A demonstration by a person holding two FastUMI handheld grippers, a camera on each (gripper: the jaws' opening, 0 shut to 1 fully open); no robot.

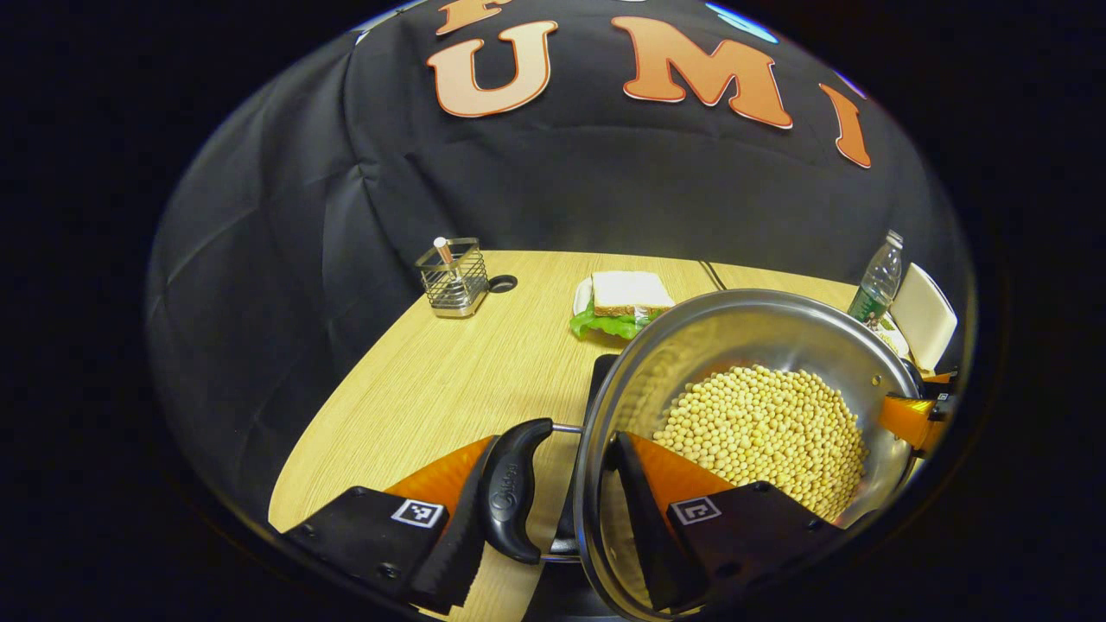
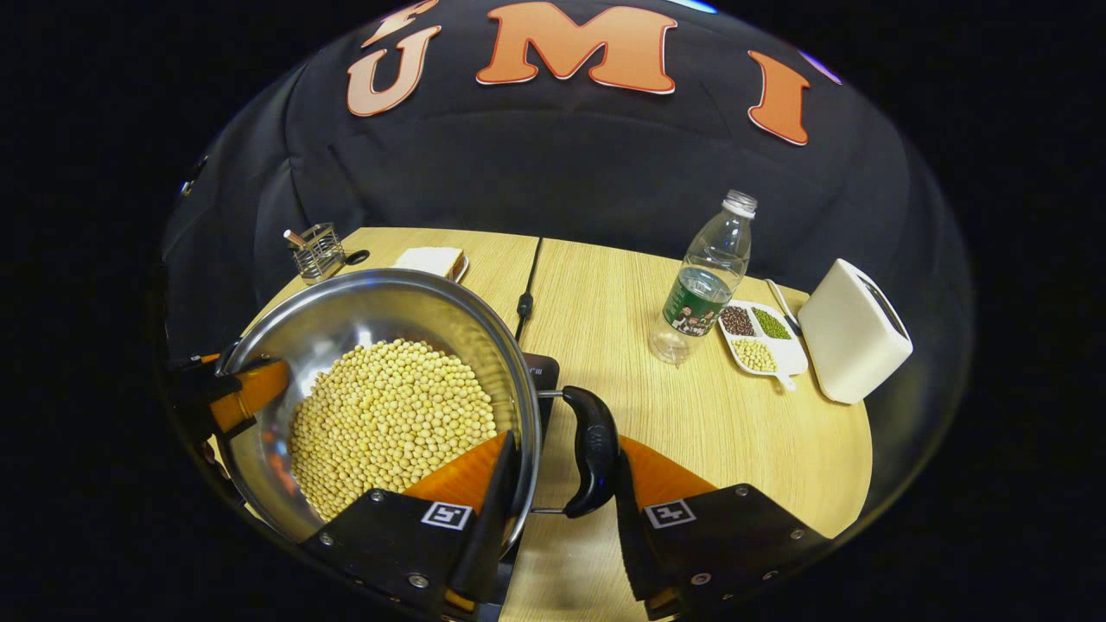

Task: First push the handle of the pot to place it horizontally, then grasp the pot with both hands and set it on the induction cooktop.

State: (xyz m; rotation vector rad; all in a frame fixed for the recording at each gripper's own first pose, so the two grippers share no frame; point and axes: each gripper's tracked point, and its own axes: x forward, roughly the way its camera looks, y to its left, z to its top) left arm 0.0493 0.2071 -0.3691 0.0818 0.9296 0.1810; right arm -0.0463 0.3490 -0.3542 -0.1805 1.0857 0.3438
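Observation:
A steel pot [image 1: 734, 328] [image 2: 371, 302] full of yellow soybeans [image 1: 769, 432] sits over the black induction cooktop [image 1: 602, 371] [image 2: 543, 376]; whether it rests on it I cannot tell. My left gripper [image 1: 557, 445] is shut across the pot's left black handle [image 1: 510, 492], one finger outside the handle, the other inside the pot wall. My right gripper [image 2: 566, 442] clamps the right handle [image 2: 592, 449] the same way. Each gripper also appears at the pot's far rim in the other's view, the right one [image 1: 912, 419] and the left one [image 2: 242, 393].
On the wooden table [image 2: 622, 285] stand a wire caddy [image 1: 452, 276] [image 2: 318, 250], a sandwich on a plate [image 1: 622, 302] [image 2: 432, 259], a plastic bottle [image 2: 708, 276] [image 1: 877, 281], a divided dish of beans [image 2: 760, 337] and a white box [image 2: 851, 333]. The cooktop's cable [image 2: 527, 289] runs to the back.

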